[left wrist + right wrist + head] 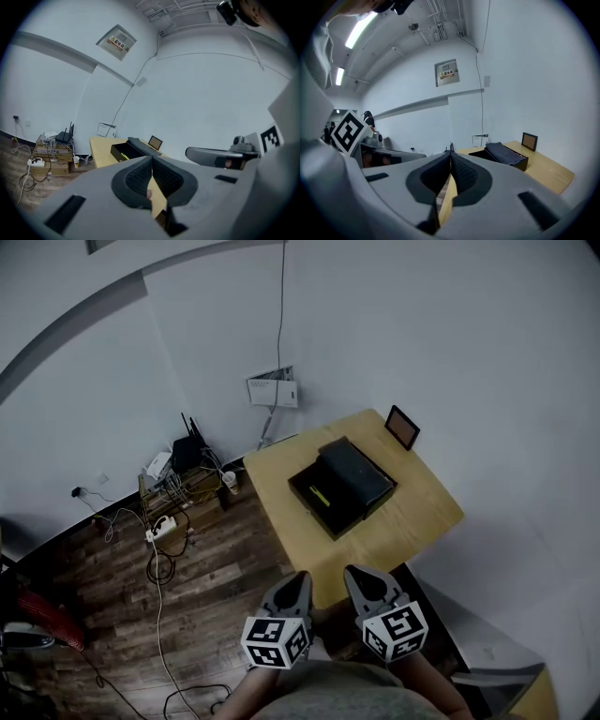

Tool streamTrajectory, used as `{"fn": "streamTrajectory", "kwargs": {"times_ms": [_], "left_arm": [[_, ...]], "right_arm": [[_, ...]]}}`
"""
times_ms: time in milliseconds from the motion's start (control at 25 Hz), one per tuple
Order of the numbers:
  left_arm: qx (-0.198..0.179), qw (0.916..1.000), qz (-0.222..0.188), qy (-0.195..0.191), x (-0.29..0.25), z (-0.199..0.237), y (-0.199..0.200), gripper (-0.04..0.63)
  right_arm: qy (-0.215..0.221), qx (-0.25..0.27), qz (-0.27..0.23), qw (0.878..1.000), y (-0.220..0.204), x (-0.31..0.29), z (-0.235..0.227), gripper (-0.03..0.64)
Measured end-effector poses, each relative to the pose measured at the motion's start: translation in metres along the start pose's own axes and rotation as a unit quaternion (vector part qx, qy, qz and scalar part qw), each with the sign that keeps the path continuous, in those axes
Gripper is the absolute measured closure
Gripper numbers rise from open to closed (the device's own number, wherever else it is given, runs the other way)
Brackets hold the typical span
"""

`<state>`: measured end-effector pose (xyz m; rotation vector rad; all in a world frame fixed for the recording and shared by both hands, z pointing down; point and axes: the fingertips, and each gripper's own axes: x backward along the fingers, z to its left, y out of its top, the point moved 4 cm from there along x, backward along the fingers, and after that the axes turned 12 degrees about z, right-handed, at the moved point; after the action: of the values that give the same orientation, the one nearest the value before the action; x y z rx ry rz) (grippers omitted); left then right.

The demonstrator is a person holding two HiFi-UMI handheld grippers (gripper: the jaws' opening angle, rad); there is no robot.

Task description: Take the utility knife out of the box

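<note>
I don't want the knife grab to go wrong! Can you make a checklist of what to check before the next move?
1. Box open: ok. One side of the box on the table is uncovered.
2. Knife in sight: ok. A yellow-green thing, likely the utility knife, lies inside.
3. Jaws ready to grab: not ok. The left gripper and right gripper are both shut and empty.
4. Grippers at the box: not ok. Both hang by the table's near edge, apart from the box.
5. Blade tucked in: cannot tell, too small.
</note>
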<state>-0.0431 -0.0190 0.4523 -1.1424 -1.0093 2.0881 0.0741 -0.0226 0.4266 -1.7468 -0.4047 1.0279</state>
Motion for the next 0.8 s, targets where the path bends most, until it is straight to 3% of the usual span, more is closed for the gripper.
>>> {"fn": "streamTrajectory", "kwargs": {"times_ms": [320,800], "left_arm": [[-0.001,1.0,-0.004,-0.005,-0.034,0.049,0.048,0.592],[0.0,0.9997,0.016,-0.02,-0.081,0.109,0.079,0.591]], "right_arm": [[0.001,0.009,0.003,1.0,0.041,-0.065,-0.014,0.615],[-0.024,0.005,0.023,0.999,0.062,-0.146,-0.044,0.615]]}}
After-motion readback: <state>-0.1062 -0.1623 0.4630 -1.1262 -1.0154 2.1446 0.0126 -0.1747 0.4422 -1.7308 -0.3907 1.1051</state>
